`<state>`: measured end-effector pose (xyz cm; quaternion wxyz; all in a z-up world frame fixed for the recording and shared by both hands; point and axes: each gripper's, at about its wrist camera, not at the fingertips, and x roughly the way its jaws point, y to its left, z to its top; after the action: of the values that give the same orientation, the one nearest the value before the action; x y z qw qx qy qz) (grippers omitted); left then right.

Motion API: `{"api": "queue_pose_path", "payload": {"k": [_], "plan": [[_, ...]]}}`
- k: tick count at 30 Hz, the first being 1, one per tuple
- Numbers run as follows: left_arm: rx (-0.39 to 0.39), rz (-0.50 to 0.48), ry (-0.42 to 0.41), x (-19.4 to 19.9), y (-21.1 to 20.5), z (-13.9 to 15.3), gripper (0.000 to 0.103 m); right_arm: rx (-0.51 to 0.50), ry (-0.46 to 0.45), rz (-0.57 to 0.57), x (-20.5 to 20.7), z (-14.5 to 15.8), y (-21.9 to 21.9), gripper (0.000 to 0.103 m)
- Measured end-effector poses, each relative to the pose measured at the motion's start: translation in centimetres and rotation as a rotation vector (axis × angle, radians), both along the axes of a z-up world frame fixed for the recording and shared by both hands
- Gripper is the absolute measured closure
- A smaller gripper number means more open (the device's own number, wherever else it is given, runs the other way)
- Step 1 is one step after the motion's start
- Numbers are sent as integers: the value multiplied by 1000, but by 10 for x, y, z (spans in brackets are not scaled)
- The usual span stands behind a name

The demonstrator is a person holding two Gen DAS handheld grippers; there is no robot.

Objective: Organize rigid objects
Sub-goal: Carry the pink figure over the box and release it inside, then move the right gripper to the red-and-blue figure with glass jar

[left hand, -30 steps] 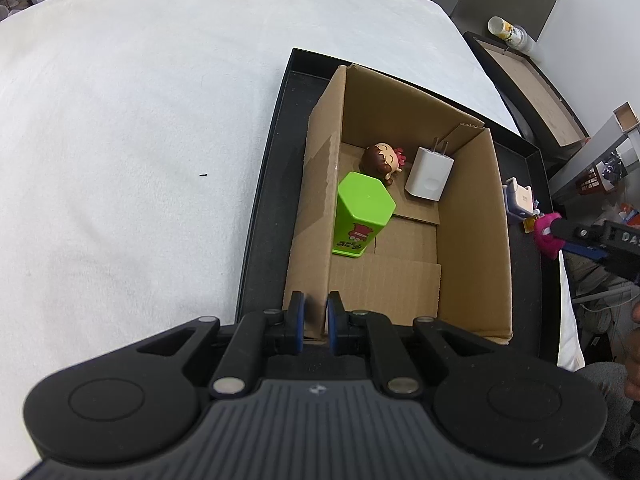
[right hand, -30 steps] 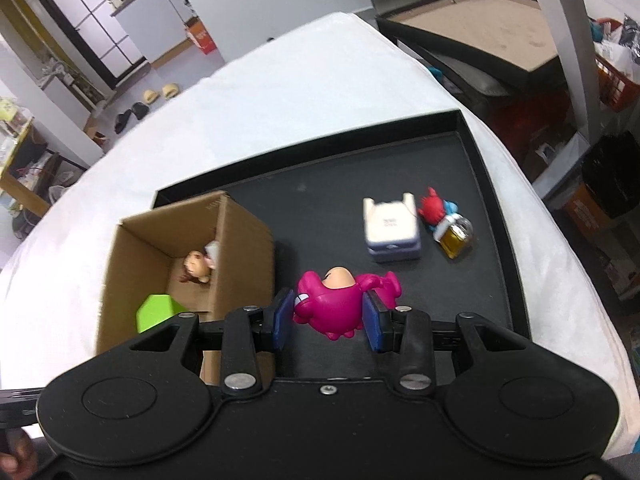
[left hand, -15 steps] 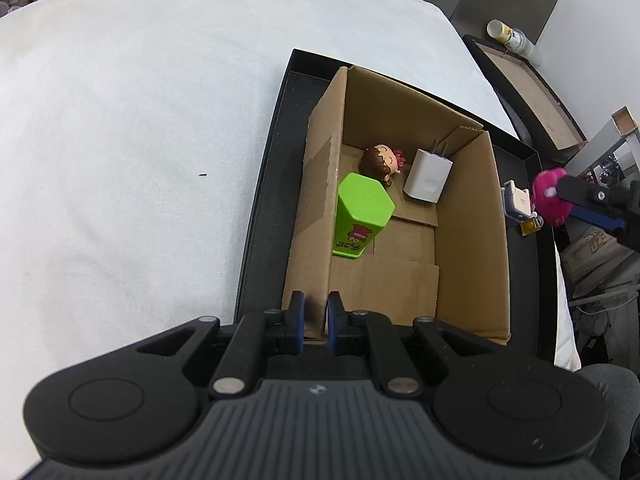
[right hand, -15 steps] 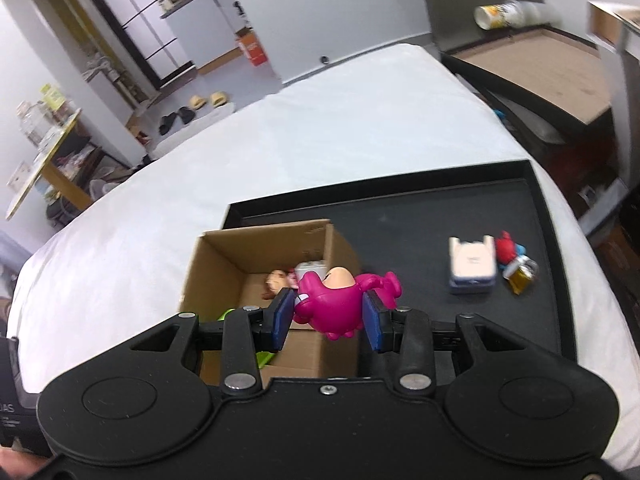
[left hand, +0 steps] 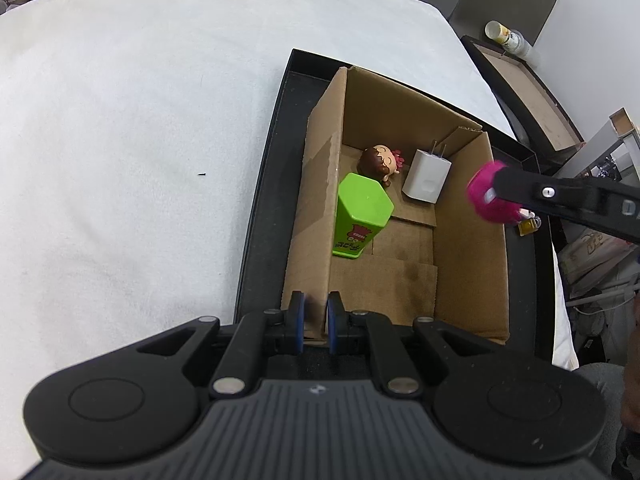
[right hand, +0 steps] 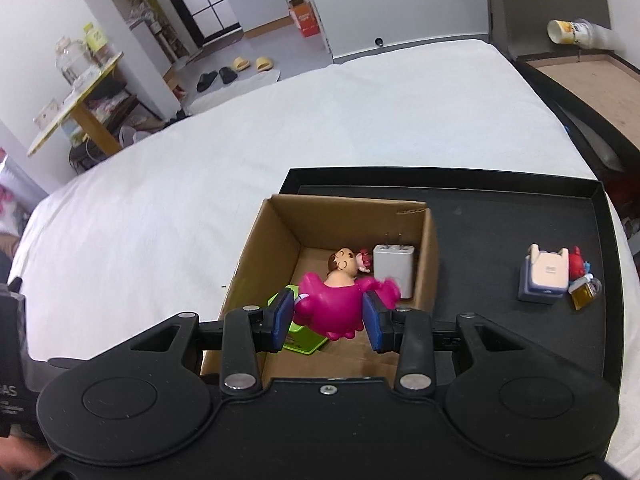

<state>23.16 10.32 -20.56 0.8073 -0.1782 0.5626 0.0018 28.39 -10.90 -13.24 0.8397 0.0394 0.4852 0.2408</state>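
Right tool [right hand: 327,318] grips pink toy [right hand: 334,305] | over box [right hand: 427,256] | charger [right hand: 393,268], doll [right hand: 343,263] below

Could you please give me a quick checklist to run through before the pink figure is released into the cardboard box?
1. Pink figure between the right hand-held gripper's pads: ok.
2. Figure above the cardboard box opening: ok.
3. Bare box floor below it: cannot tell; the green container stands close.
4. Left hand-held gripper shut on the box's near wall, steadying it: ok.
5. White charger and doll head clear of the drop: cannot tell.
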Motion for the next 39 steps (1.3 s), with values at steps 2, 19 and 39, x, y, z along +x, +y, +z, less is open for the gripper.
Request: {"api": "queue_pose_path", "payload": {"k": [2,19,39], "plan": [[0,-1,0,0,0,0,93,-20,-2,-3,0,-1,3,61],[-2,-6,-5,-2,2,1,93,3,-19,-127,-8,19,-47,48],[17,2,-2,-1,-2,1,93,-33,-34,-230,-6,8,-127,32]]}}
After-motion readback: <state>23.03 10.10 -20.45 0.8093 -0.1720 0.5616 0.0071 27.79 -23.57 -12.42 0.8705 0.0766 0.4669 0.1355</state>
